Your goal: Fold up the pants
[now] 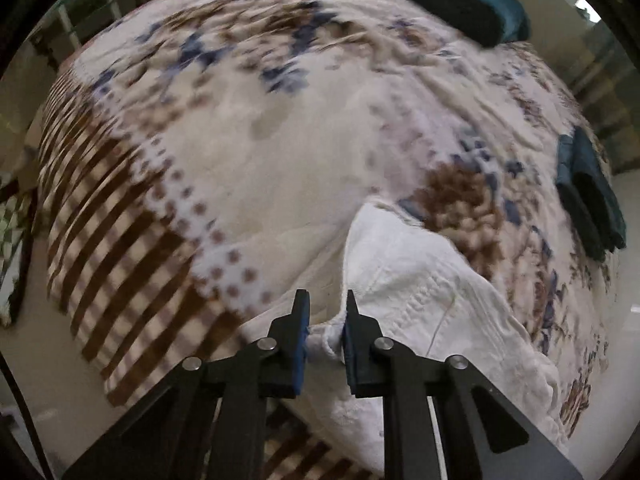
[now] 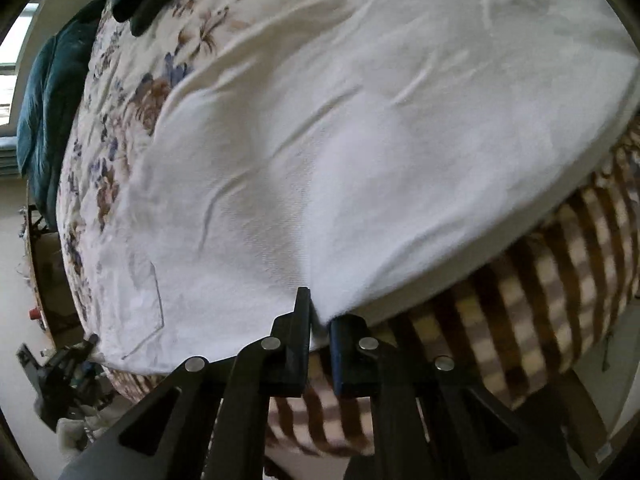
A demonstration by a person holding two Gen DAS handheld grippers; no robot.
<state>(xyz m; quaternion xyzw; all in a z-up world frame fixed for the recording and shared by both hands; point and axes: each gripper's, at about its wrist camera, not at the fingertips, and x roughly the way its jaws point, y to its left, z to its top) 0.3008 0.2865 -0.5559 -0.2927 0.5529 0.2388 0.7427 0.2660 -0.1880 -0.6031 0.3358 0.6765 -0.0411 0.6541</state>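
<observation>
Both grippers pinch the white pants: the left gripper (image 1: 327, 312) is clamped on a bunched hem edge, the right gripper (image 2: 320, 314) on a fabric corner. No writing is legible anywhere. Only the right wrist view shows the pants (image 2: 320, 140) spread flat across the floral blanket (image 2: 120, 120); the left view shows folded teal clothes (image 1: 592, 196) farther off.
</observation>
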